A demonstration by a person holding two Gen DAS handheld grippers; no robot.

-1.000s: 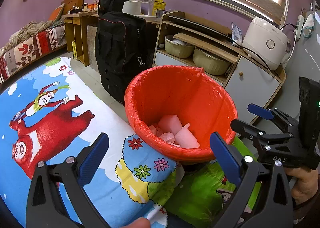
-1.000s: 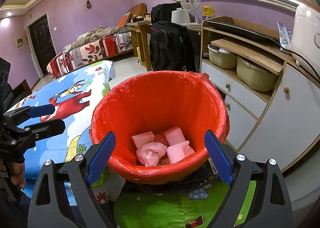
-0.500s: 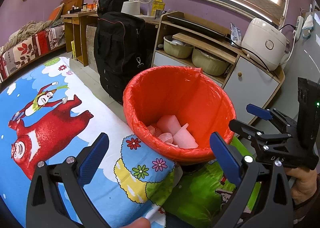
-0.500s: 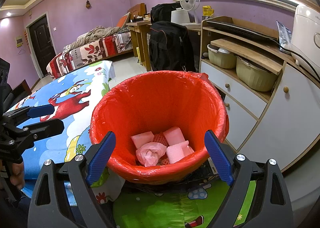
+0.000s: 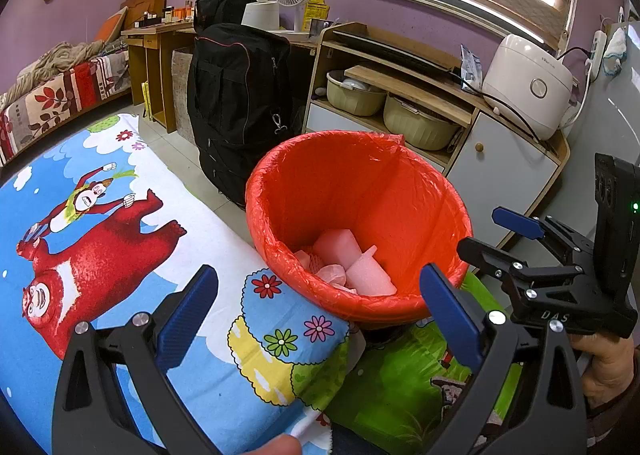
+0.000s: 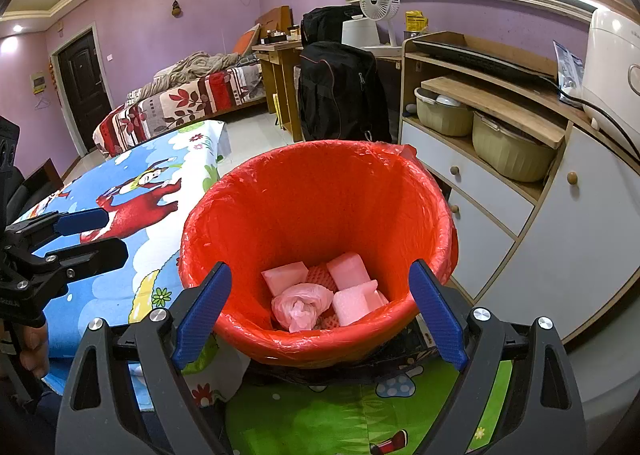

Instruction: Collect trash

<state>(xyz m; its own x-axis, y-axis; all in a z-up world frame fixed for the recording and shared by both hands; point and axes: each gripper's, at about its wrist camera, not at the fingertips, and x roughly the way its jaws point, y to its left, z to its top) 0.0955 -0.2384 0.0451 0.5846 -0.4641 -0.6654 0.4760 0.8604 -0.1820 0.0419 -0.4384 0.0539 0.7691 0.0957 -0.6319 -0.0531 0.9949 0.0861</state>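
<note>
1. The left gripper (image 5: 320, 311) is hovering with its blue-padded fingers (image 5: 186, 313) spread wide and nothing between them, pointing toward 12 o'clock over the edge of the cartoon bedsheet (image 5: 120, 255).
2. The right gripper (image 6: 320, 307) is also gaping wide and carrying nothing; its fingers (image 6: 436, 315) are framing the near rim of the trash bin (image 6: 320, 183) at 6 o'clock of the bin.
3. The bin, lined with a red plastic bag (image 5: 360, 183), is sitting at the centre of both wrist views, just beside the corner of the bedsheet, which is lying at its 9 o'clock in the right wrist view.
4. The trash is lying at the bottom of the bin: pale foam blocks (image 6: 348, 271), a crumpled pink plastic bag (image 6: 300, 305) at 6 o'clock among them, and a bit of red foam netting (image 6: 320, 275) between the blocks.
5. In the left wrist view the right gripper (image 5: 520, 243) is showing at 3 o'clock, beside the bin's rim; in the right wrist view the left gripper (image 6: 88, 235) is showing at 9 o'clock over the sheet.
6. A black suitcase (image 5: 236, 103) is standing beyond the bin at 11 o'clock, and a wooden cabinet (image 5: 460, 143) with beige basins (image 5: 356, 95) is standing at 1 o'clock.
</note>
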